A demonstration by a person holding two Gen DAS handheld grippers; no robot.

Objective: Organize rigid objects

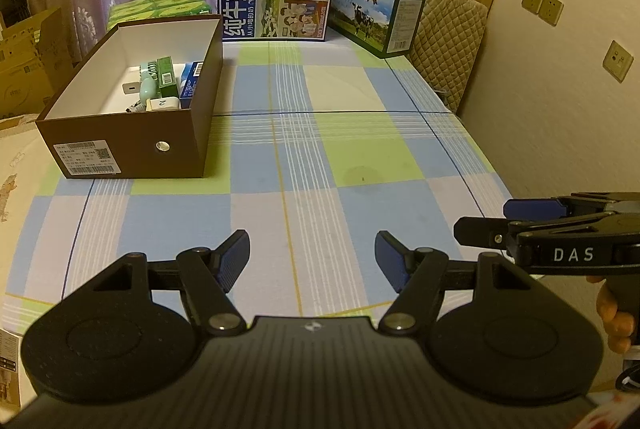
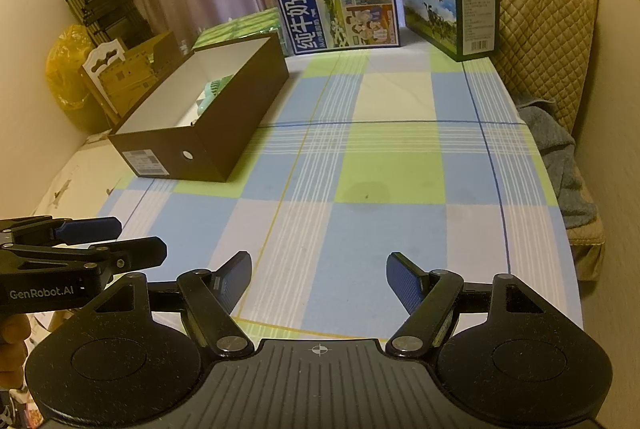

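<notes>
Both grippers, left (image 1: 312,261) and right (image 2: 319,281), I am holding open and empty over the checked cloth (image 1: 360,149); the brown box (image 1: 132,145) of small items is sitting well apart at upper left.

I've got the open brown box (image 1: 132,145) upright at the table's left side, white inside. Down in it lie a mint-green bottle (image 1: 147,87), a green carton (image 1: 167,77), a blue carton (image 1: 191,79), all bunched along its right wall.
</notes>
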